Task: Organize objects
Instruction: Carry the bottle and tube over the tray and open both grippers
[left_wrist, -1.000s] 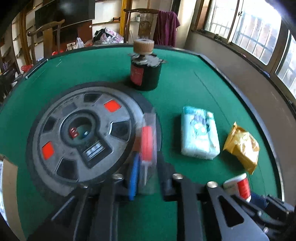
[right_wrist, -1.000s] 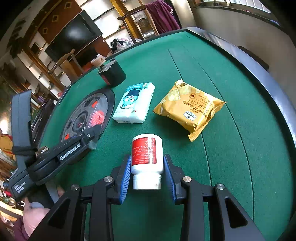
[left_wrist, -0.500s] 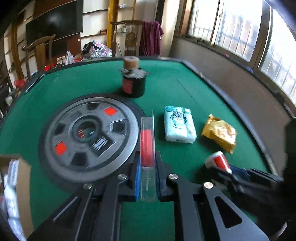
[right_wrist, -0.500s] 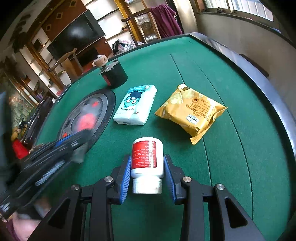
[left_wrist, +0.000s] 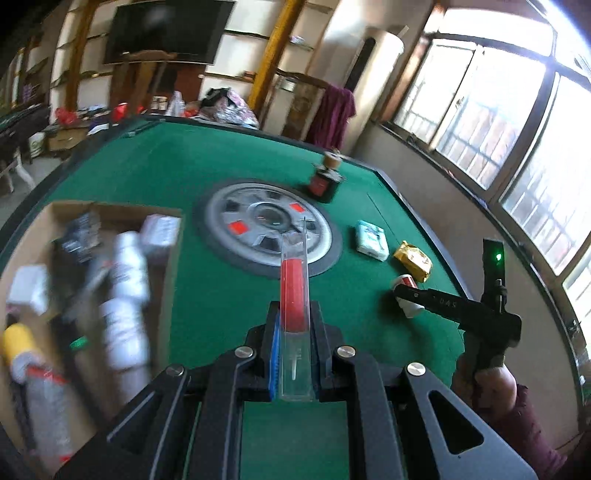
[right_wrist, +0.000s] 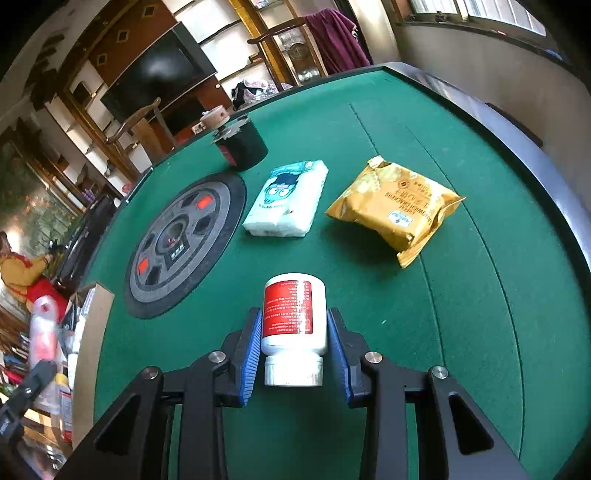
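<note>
My left gripper (left_wrist: 294, 325) is shut on a clear plastic case with a red insert (left_wrist: 294, 295), held above the green table. A cardboard box (left_wrist: 110, 214) with several bottles and packets lies to its left. My right gripper (right_wrist: 295, 332) is shut on a white bottle with a red label (right_wrist: 293, 314), lying flat between the blue pads; it also shows in the left wrist view (left_wrist: 406, 291). A white tissue pack (right_wrist: 286, 199) and a gold cracker packet (right_wrist: 399, 206) lie beyond it.
A round grey hub (right_wrist: 181, 240) sits in the middle of the green table (right_wrist: 480, 295). A black cylinder with a tan cap (right_wrist: 240, 144) stands behind it. The table's dark raised rim (right_wrist: 517, 140) runs along the right. Chairs and shelves stand beyond.
My left gripper has lifted and swung left with the clear case, bringing the cardboard box into view. My right gripper holds the bottle in nearly the same place.
</note>
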